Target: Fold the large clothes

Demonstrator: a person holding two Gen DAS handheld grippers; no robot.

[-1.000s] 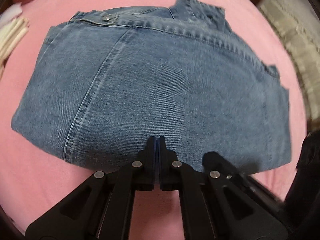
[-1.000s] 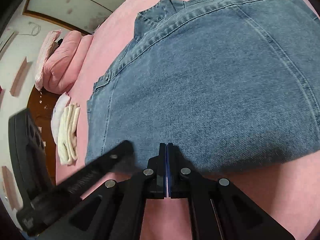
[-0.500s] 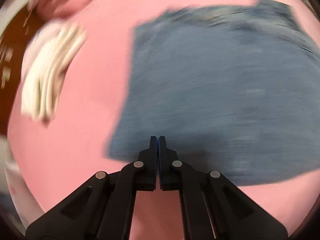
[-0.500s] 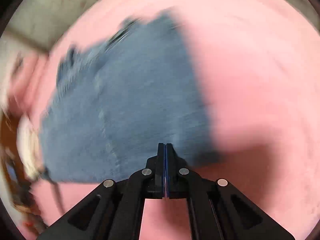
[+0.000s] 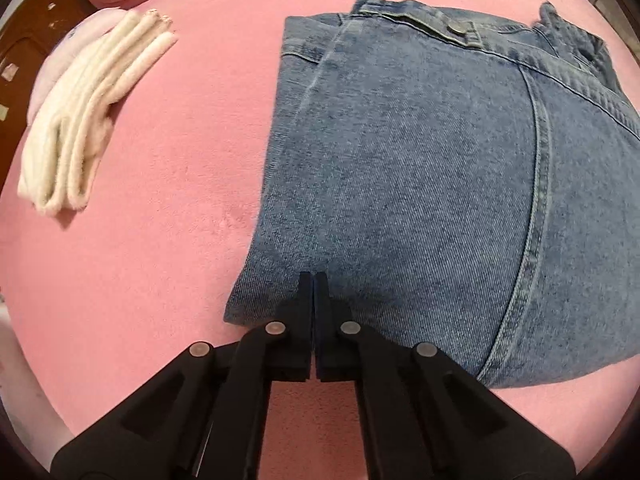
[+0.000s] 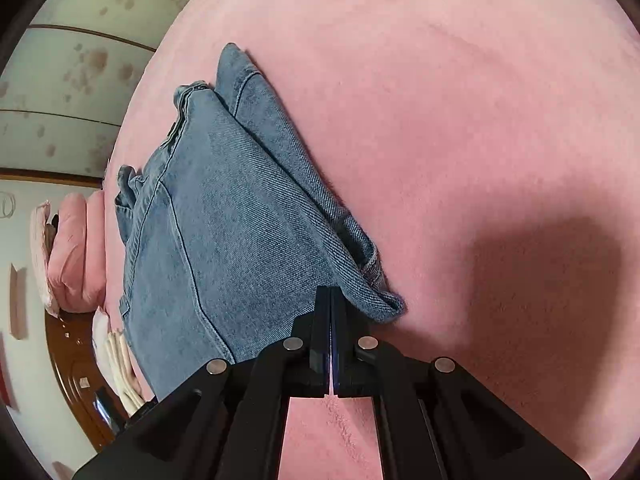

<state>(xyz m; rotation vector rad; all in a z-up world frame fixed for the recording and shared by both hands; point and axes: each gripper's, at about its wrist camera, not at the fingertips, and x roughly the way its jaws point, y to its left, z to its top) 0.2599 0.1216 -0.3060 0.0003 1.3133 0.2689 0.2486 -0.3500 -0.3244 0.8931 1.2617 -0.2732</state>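
No readable text, labels, brands or numbers in either view; nothing legible on any surface.

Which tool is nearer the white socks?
Left. The left tool sits at the jeans' edge on the side of the socks; the right tool is at the jeans' opposite edge.

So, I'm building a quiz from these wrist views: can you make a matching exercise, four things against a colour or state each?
Things:
1. jeans
2. towels
3. blanket
4. left gripper

Descriptions:
A. pink, spread under everything
B. black, fingers closed with nothing between
C. cream, folded in a pile
D. blue denim, folded

Pairs: 1-D, 2-C, 3-A, 4-B
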